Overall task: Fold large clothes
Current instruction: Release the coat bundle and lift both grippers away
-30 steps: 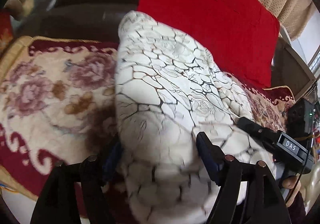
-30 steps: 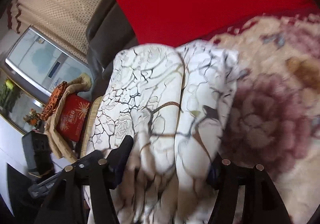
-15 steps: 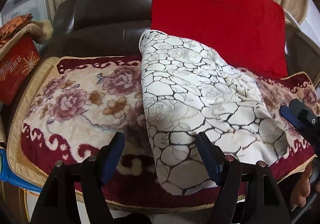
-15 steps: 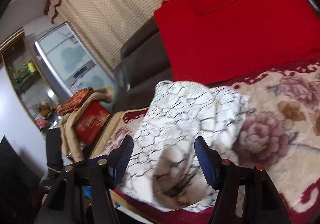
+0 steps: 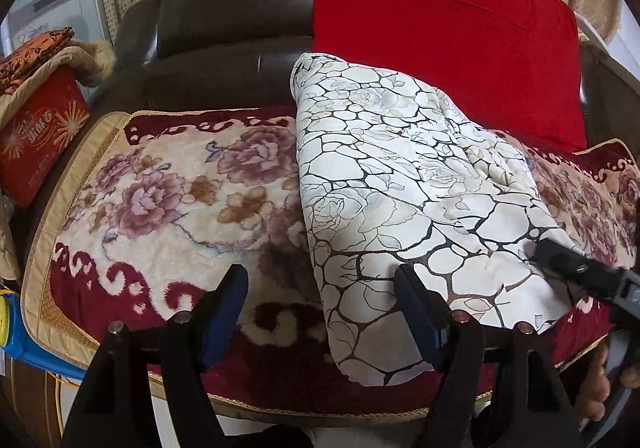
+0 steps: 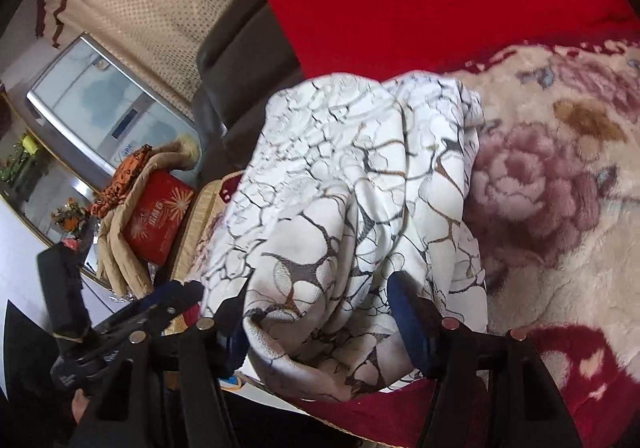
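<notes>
A large white garment with a dark crackle and rose print [image 5: 400, 184] lies folded lengthwise on the floral sofa cover [image 5: 172, 184]. It also shows in the right wrist view [image 6: 352, 216], bunched at its near end. My left gripper [image 5: 324, 312] is open and empty, held back above the garment's near left edge. My right gripper [image 6: 320, 312] is open, with the garment's near end lying between its fingers, not pinched. The right gripper's tip [image 5: 576, 268] shows in the left wrist view over the garment's right corner.
A red quilt [image 5: 440, 28] leans on the brown sofa back [image 5: 236, 16]. A red box [image 5: 36, 136] under tan and orange cloths stands left of the sofa. A fridge [image 6: 104, 104] and curtains stand behind. The sofa's front edge [image 5: 280, 408] is close below.
Both grippers let go of the garment and drew back toward the sofa's front edge. The garment dropped from in front of the cameras onto the floral cover.
</notes>
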Demonstrator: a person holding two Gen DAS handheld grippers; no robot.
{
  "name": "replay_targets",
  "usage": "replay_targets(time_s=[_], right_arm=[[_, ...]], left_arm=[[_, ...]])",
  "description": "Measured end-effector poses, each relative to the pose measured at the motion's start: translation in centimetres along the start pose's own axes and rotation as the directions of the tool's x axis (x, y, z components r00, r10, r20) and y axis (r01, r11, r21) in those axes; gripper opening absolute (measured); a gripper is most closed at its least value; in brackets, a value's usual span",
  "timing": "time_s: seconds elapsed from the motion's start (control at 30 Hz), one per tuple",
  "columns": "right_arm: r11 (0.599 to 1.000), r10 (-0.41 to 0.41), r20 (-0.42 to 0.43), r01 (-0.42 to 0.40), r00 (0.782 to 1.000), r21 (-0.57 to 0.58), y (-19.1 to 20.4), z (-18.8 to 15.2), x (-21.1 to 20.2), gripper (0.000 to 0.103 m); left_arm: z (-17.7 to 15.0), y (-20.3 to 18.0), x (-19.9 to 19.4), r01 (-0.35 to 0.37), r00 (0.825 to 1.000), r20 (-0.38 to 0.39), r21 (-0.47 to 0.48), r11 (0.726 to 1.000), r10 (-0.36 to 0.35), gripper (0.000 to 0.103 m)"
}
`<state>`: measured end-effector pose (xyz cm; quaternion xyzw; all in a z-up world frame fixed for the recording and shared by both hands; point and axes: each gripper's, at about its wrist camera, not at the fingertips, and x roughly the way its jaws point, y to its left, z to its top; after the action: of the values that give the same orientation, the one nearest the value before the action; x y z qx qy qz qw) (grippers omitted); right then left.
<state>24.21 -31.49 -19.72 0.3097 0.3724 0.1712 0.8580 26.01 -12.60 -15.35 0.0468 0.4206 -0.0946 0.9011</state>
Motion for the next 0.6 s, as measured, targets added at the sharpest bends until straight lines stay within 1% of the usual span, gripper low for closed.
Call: replay_targets(time_s=[0.1, 0.2, 0.27, 0.3, 0.37, 0.4, 0.47, 0.5, 0.6], right_arm=[[0.999, 0.028, 0.053, -0.026, 0.998, -0.028, 1.1, 0.1, -1.8, 0.067], [0.995, 0.073, 0.127, -0.064, 0.989, -0.07, 2.4, 0.2, -3.5, 0.067], [0.992, 0.091, 0.153, -0.075, 0.984, -0.106, 3.0, -0.1, -3.9, 0.067], [0.99, 0.092, 0.144, -0.075, 0.985, -0.116, 3.1, -0.1, -3.6, 0.067], [0.993, 0.081, 0.084, -0.073, 0.993, -0.091, 2.6, -0.2, -2.1, 0.067], [0.997, 0.062, 0.026, -0.06, 0.998, -0.055, 1.7, -0.5, -0.7, 0.067], [1.0, 0.022, -0.067, -0.023, 0.998, -0.01, 0.4, -0.9, 1.4, 0.067], [1.0, 0.012, -0.087, -0.011, 0.996, 0.011, -0.2, -1.1, 1.9, 0.067], [0.999, 0.026, -0.08, -0.024, 0.996, 0.025, -0.3, -0.9, 1.3, 0.067]], left_arm=[[0.0, 0.0, 0.1, -0.002, 1.0, 0.0, -0.004, 1.0, 0.002, 0.076], [0.0, 0.0, 0.1, -0.007, 1.0, 0.003, 0.001, 1.0, 0.007, 0.077], [-0.1, -0.1, 0.2, -0.012, 1.0, 0.004, 0.003, 1.0, 0.012, 0.078], [-0.1, -0.1, 0.2, -0.015, 1.0, 0.006, 0.002, 1.0, 0.015, 0.079], [-0.2, 0.0, 0.3, -0.019, 1.0, 0.004, -0.002, 1.0, 0.019, 0.081], [-0.2, -0.1, 0.4, -0.017, 1.0, 0.002, -0.005, 1.0, 0.017, 0.082], [-0.3, -0.2, 0.7, -0.007, 1.0, -0.011, -0.001, 1.0, 0.007, 0.085], [-0.4, -0.3, 0.7, -0.01, 1.0, -0.01, 0.002, 1.0, 0.01, 0.085], [-0.3, -0.6, 0.4, -0.048, 0.999, 0.0, 0.014, 0.999, 0.048, 0.085]])
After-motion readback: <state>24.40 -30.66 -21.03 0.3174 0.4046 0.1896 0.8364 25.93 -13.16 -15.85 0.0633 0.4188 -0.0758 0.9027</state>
